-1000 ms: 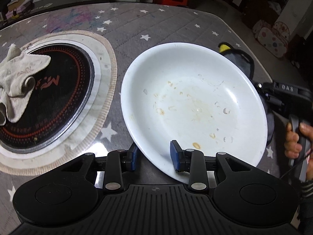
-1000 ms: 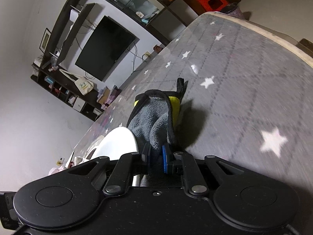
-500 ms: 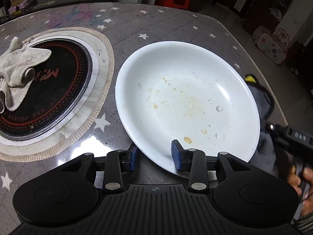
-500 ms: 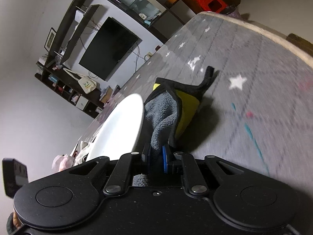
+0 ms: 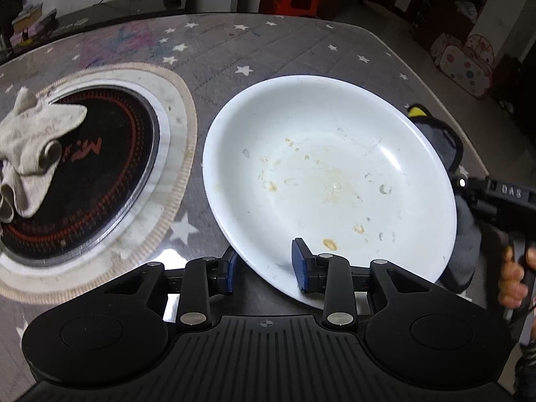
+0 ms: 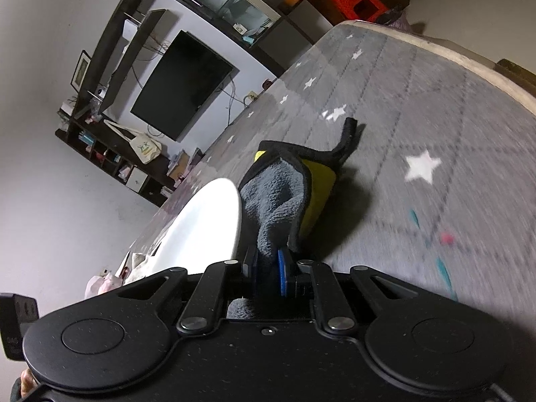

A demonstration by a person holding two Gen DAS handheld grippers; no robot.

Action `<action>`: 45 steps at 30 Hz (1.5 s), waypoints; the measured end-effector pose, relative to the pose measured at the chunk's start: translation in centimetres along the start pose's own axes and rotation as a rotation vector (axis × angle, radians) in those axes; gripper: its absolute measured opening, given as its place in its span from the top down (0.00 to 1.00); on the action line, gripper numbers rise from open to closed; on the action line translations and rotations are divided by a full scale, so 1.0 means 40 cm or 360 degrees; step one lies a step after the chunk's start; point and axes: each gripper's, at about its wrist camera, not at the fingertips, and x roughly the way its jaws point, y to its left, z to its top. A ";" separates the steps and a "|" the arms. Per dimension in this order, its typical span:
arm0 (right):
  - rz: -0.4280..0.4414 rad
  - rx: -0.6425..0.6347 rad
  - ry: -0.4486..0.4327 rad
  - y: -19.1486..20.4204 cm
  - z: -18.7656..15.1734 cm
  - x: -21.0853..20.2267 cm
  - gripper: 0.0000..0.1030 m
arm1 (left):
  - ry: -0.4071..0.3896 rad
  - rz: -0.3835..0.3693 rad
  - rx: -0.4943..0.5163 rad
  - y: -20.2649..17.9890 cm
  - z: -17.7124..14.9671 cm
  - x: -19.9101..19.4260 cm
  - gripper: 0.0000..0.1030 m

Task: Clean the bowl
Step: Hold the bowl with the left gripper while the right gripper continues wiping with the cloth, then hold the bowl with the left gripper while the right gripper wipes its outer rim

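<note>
A wide white bowl [image 5: 328, 174] with yellowish food stains is tipped up off the table. Its near rim runs between the blue pads of my left gripper [image 5: 263, 266], which is shut on it, one finger under the rim and one inside. A grey and yellow cloth [image 6: 278, 197] is pinched in my shut right gripper [image 6: 268, 273]. It hangs against the outside of the bowl's right rim [image 6: 204, 224]. In the left wrist view the cloth [image 5: 439, 137] shows behind that rim, with a person's hand [image 5: 512, 278] on the right handle.
A round black induction cooktop [image 5: 100, 174] with a beige ring mat sits left of the bowl, with a crumpled beige rag [image 5: 30, 147] on it. The grey star-patterned table [image 5: 284, 43] ends at a rounded edge [image 6: 452, 53] on the right. A TV and shelves stand beyond.
The bowl has stayed in my left gripper while the table shifted under it. My right gripper has carried the cloth in beside the bowl's outer right rim.
</note>
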 end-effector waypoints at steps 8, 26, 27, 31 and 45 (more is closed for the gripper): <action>-0.0014 -0.0021 0.0017 0.004 0.061 0.069 0.87 | 0.0015 0.0001 0.0043 0.009 0.025 0.017 0.68; -0.0152 -0.0235 -0.0021 0.035 0.060 0.055 0.87 | 0.0008 0.0002 0.0050 0.009 0.029 0.022 0.64; -0.0155 -0.0230 -0.0023 0.030 0.061 0.049 0.87 | 0.0006 0.0001 0.0044 0.009 0.029 0.022 0.62; -0.0169 -0.0238 -0.0028 0.028 0.039 0.018 0.87 | 0.0000 -0.0003 0.0020 0.010 0.025 0.020 0.61; -0.0217 -0.0352 -0.0057 0.063 -0.079 -0.068 0.86 | -0.0002 -0.0037 -0.0098 0.010 0.006 0.017 0.61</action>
